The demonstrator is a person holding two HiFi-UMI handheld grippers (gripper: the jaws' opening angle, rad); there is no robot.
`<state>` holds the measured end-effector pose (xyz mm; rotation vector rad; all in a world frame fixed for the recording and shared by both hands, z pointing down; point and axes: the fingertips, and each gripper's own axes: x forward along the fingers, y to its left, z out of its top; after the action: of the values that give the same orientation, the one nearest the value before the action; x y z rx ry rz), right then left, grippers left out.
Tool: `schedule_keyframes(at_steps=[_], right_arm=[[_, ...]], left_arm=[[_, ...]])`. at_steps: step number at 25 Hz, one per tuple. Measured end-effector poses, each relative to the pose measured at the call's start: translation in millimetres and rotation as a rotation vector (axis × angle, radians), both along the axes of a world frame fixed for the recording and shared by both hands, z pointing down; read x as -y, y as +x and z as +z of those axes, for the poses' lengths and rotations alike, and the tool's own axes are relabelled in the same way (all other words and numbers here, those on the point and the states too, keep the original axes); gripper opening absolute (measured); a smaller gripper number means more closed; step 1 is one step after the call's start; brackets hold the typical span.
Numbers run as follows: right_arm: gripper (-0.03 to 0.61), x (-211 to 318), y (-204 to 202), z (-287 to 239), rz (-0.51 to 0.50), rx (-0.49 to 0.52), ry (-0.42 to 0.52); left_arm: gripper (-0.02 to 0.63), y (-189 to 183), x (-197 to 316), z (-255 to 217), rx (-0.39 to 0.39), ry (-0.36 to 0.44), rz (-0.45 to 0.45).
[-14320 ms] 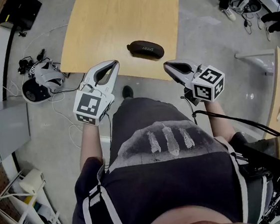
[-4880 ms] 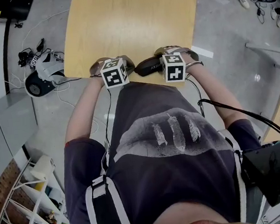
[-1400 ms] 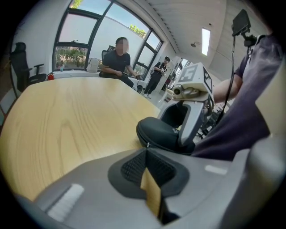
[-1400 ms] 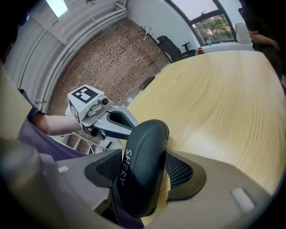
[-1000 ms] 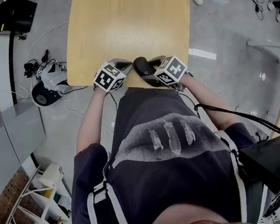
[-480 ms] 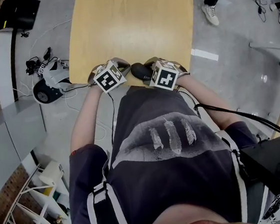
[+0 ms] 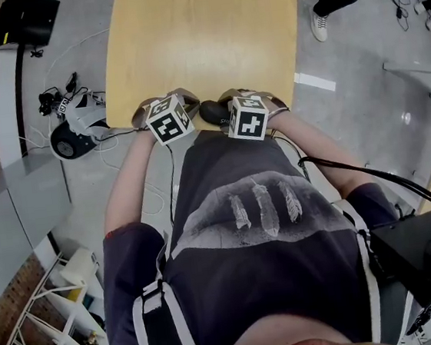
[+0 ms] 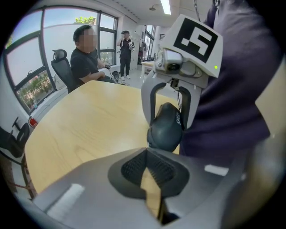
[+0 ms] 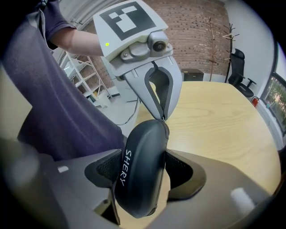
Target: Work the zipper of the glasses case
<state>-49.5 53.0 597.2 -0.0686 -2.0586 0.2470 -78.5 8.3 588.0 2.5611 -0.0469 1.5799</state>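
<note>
The black glasses case [image 7: 212,112] is at the near edge of the wooden table [image 7: 199,30], between the two grippers. My right gripper [image 9: 140,174] is shut on the case [image 9: 142,154], its pads pressing on both long sides; white lettering runs along the shell. My left gripper [image 9: 162,117] is shut, its tips pinching at the far end of the case where the zipper seam ends. In the left gripper view the shut jaws [image 8: 147,152] touch the case [image 8: 166,127], which sits between the right gripper's fingers [image 8: 149,105].
One person sits at the table's far side [image 8: 87,60] on an office chair [image 8: 60,67]; another stands behind [image 8: 126,47]. On the floor to the left lies a device with cables [image 7: 71,128]. A black box [image 7: 425,248] is at my right hip.
Both grippers have rolled about their own axes, and the case has turned with them. The pair has shifted slightly toward the table's near edge.
</note>
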Motion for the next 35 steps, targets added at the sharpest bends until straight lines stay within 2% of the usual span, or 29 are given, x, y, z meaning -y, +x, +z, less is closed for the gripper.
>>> schedule_keyframes(at_steps=[7, 9, 13, 15, 19, 23, 25, 27, 30, 33, 35], right_arm=[[0.307, -3, -1, -2, -0.057, -0.029, 0.012], [0.307, -1, -2, -3, -0.057, -0.029, 0.016], [0.307, -3, -5, -3, -0.092, -0.021, 0.021], [0.307, -8, -9, -3, -0.131, -0.025, 0.032], [0.307, -13, -10, -1, -0.186, -0.042, 0.045], [0.308, -18, -13, -1, -0.252, -0.071, 0.063], [0.308, -18, -14, -1, -0.244, -0.071, 0.058], [0.308, -15, -14, -1, -0.208, -0.052, 0.052], [0.309, 0, -12, 3, -0.15, -0.003, 0.107], [0.314, 21, -13, 4, -0.006, 0.061, 0.1], [0.354, 37, -11, 0, 0.094, 0.091, 0.085]], left_arm=[[-0.003, 3, -3, -5, 0.049, 0.042, 0.11], [-0.003, 2, 0, -6, 0.052, 0.041, 0.112], [-0.002, 1, 2, -3, 0.037, -0.017, 0.077], [0.0, 1, -3, -1, 0.058, -0.026, 0.119], [0.0, 5, -10, 1, 0.123, 0.012, 0.252], [-0.001, 6, -16, -1, 0.154, 0.024, 0.339], [-0.002, 6, -16, 0, 0.165, 0.034, 0.36], [0.0, 6, -12, 1, 0.156, 0.031, 0.331], [0.0, 1, 0, 6, 0.117, -0.038, 0.187], [0.0, -8, 10, 13, 0.089, -0.098, 0.07], [-0.001, -13, 13, 17, 0.076, -0.124, 0.021]])
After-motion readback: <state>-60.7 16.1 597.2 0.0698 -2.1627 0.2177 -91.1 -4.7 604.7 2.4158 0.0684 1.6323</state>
